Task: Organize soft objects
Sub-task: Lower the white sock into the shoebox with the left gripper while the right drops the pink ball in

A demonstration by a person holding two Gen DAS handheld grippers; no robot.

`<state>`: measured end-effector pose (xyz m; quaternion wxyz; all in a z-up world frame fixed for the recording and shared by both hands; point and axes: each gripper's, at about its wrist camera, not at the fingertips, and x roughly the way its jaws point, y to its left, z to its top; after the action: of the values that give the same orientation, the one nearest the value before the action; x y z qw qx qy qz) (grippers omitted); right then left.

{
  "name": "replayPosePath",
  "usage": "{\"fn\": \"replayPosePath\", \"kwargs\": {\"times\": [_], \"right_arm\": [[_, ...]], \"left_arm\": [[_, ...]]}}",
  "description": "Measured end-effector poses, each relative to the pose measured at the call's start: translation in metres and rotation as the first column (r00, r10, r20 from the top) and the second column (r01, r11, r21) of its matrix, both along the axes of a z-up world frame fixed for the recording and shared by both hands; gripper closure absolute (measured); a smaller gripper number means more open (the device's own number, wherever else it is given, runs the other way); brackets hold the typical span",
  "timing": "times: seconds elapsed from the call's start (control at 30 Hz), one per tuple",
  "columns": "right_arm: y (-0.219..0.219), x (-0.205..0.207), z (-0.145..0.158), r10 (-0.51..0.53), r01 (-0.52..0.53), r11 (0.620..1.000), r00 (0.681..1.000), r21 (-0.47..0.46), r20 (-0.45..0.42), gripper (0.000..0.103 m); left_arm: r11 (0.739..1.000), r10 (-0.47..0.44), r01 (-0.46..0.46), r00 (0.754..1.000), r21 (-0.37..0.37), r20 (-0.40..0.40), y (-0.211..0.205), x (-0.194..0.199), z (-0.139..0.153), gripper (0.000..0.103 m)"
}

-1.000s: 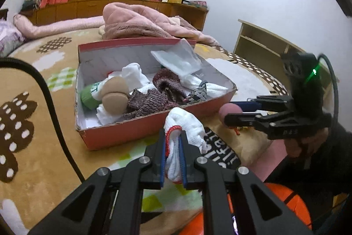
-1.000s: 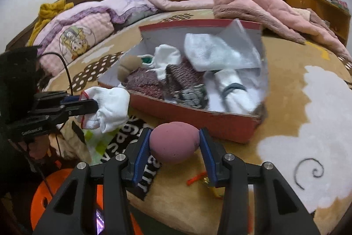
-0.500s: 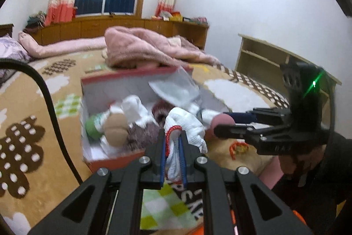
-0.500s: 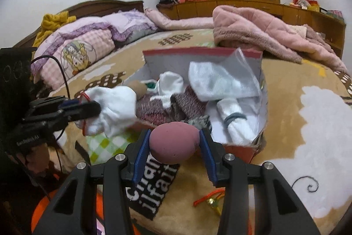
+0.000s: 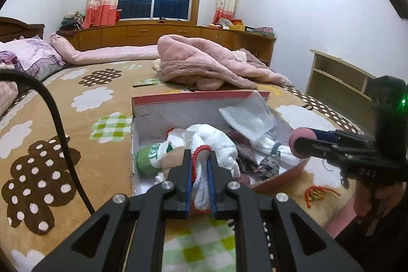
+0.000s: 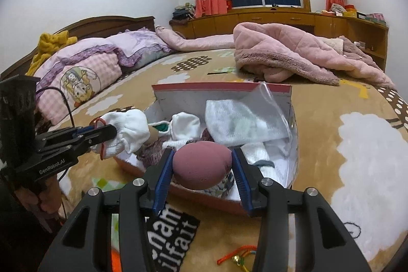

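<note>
Since a second ago we have lifted both grippers off the bedspread, so the white sock and the pink sponge, which hung in front of the box's near wall, now hang over the open box, and more of the room shows behind them. Our left gripper (image 5: 200, 179) is clenched tight on the white sock (image 5: 216, 147), whose red-trimmed cuff sits between the blue pads while the bulk droops forward above the box's near edge. Our right gripper (image 6: 201, 168) grips the pink sponge (image 6: 202, 165) by its sides; it is squeezed between both pads above the near right corner of the box.

The box (image 5: 201, 96), red outside and white inside, lies on the tan bed cover (image 5: 76, 124) near the bed's near edge. Inside it we see a green-tipped sock (image 5: 149, 159) by the left wall, dark knitted pieces in the middle, and a clear bag (image 6: 270, 106) leaning on the right wall. A small red and yellow cord (image 5: 318, 193) lies on the cover right of the box; what it is we cannot quite tell.
</note>
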<state>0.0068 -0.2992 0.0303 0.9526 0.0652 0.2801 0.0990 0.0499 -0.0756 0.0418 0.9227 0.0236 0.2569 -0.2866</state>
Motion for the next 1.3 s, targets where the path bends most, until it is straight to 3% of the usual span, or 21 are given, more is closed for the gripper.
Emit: {"fn": "replayPosePath", "kwargs": {"times": [0.2, 0.4, 0.53, 0.63, 0.73, 0.83, 0.93, 1.07, 1.3], "right_arm": [[-0.005, 0.013, -0.001, -0.044, 0.044, 0.999, 0.999, -0.008, -0.009, 0.056], [-0.012, 0.035, -0.015, -0.071, 0.072, 0.997, 0.995, 0.006, -0.073, 0.056], [-0.008, 0.052, -0.026, -0.081, 0.079, 0.997, 0.991, -0.024, -0.109, 0.056], [0.000, 0.057, -0.026, -0.098, 0.093, 0.994, 0.992, -0.065, -0.078, 0.056], [0.008, 0.065, -0.030, -0.099, 0.091, 0.991, 0.992, -0.100, -0.074, 0.056], [0.017, 0.075, -0.039, -0.102, 0.088, 0.986, 0.990, -0.139, -0.094, 0.056], [0.025, 0.088, -0.054, -0.097, 0.069, 0.983, 0.982, -0.171, -0.161, 0.060], [0.018, 0.094, -0.060, -0.077, 0.058, 0.993, 0.977, -0.098, -0.200, 0.059], [0.022, 0.090, -0.062, -0.086, 0.066, 0.990, 0.981, -0.121, -0.172, 0.058]], "left_arm": [[1.000, 0.024, -0.024, 1.000, 0.015, -0.003, -0.003, 0.013, -0.006, 0.092], [0.997, 0.042, -0.041, 0.999, 0.059, -0.021, -0.014, 0.035, -0.023, 0.091], [0.995, 0.011, -0.010, 1.000, 0.095, -0.018, -0.027, 0.043, -0.038, 0.091], [0.993, -0.017, 0.018, 1.000, 0.117, -0.006, -0.037, 0.044, -0.044, 0.091], [0.992, -0.081, 0.088, 0.994, 0.093, -0.071, -0.044, 0.051, -0.058, 0.090], [0.997, -0.071, 0.072, 0.987, 0.005, -0.146, -0.036, 0.065, -0.068, 0.087], [0.998, -0.066, 0.068, 0.989, 0.014, -0.133, -0.037, 0.066, -0.069, 0.087], [0.998, -0.057, 0.060, 0.992, 0.021, -0.110, -0.037, 0.064, -0.070, 0.086], [0.999, -0.021, 0.024, 0.996, 0.030, -0.086, -0.037, 0.059, -0.069, 0.076]]}}
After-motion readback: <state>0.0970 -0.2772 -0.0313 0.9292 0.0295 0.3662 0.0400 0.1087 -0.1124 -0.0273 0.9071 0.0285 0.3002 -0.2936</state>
